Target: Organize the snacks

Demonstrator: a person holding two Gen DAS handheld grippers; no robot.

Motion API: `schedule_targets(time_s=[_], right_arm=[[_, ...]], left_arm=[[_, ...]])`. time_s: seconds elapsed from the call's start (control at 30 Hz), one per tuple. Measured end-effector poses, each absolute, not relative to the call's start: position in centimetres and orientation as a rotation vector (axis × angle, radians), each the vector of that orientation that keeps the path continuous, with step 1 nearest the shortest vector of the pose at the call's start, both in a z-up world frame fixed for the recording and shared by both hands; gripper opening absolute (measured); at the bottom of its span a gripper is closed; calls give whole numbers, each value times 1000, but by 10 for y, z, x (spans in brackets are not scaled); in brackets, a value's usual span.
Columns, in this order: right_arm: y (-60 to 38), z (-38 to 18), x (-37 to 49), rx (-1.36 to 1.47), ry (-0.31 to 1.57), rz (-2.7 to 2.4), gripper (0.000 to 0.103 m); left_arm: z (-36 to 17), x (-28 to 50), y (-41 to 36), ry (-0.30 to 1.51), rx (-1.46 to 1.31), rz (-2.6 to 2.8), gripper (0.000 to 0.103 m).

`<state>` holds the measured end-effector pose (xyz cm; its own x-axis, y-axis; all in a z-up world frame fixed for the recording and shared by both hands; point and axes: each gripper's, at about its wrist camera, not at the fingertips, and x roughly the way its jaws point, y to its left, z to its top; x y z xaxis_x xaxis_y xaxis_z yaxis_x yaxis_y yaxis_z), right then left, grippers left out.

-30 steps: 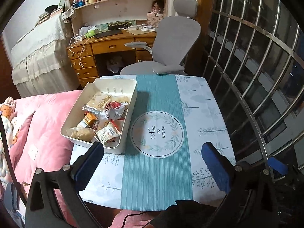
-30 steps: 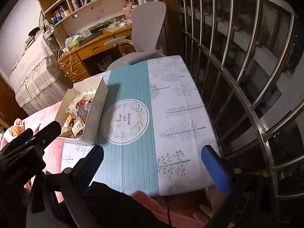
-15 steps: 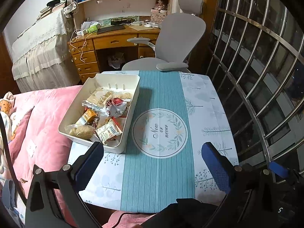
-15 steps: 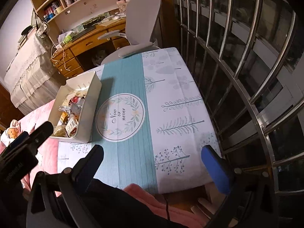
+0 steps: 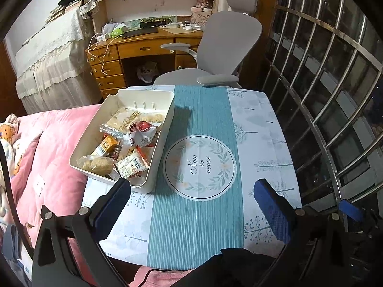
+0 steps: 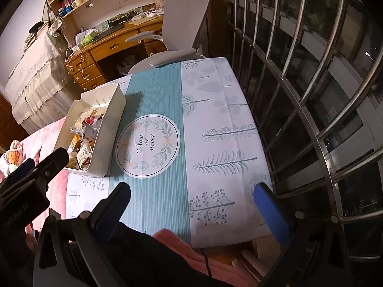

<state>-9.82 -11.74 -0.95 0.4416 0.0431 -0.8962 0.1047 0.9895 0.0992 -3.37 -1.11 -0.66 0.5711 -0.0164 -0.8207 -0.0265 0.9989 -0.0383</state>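
Both grippers: left gripper [image 5: 192, 190] and right gripper [image 6: 191, 190] hover over the near edge of the small table, blue-padded fingers spread wide, nothing held.
Snacks: loose wrapped packets [image 5: 124, 141] piled in the cream rectangular plastic bin [image 5: 165, 124]; none out on the teal-striped tablecloth with tree print [image 5: 198, 227].
Bin position: left side of table, its left wall at or past the table edge, beside the pink quilt [image 5: 47, 143]; how much hangs over, cannot tell.
Risk 1: pressing down or pulling on the bin's left side could tip it onto the quilt.
Risk 2: packets overlap and look crinkly; a pinch may catch two or slip off.
Risk 3: metal window bars [image 6: 311, 95] run close along the right; wide swing of the right gripper could hit them.
Writing: "Now or never" in the round wreath print [image 5: 199, 165].
Packet labels: print visible, too small to read.
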Motion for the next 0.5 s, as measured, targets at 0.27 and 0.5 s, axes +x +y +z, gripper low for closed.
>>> schedule_targets(time_s=[0.27,0.5], right_arm=[[-120,-16,-87,137,1140,-6,103],[-125,-20,-82,136,1155,0,103]], left_arm=[[-11,-31,-14,974,-50,39,102],[-16,-27,-19,995,-48,42,102]])
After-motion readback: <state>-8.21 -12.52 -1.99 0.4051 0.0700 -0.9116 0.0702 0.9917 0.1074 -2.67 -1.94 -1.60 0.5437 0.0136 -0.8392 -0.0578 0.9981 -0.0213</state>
